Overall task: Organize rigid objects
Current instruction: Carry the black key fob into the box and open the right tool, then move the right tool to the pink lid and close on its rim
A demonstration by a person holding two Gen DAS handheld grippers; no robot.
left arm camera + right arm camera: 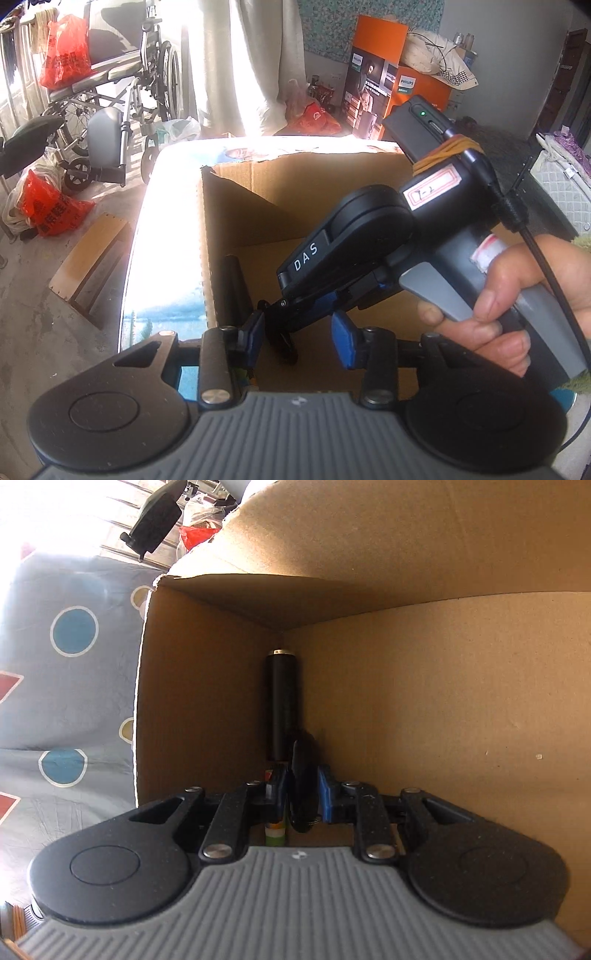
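Observation:
An open cardboard box [236, 206] stands on a patterned sheet. A black cylinder [283, 705] lies on the box floor against its left wall; it also shows in the left wrist view [234, 284]. My right gripper [302, 794] reaches down inside the box and is shut on a flat black oval object [304, 782]. In the left wrist view the right gripper [284, 332] is seen from outside, held by a hand [517, 299]. My left gripper [299, 341] hovers over the box's near edge, open and empty. A small striped item [275, 832] lies under the right gripper.
The box [443, 686] sits on a sheet with blue circles [74, 631]. On the floor to the left are a wheelchair [110, 92], red plastic bags [48, 206] and a wooden panel [92, 262]. An orange Philips carton [384, 77] stands behind the box.

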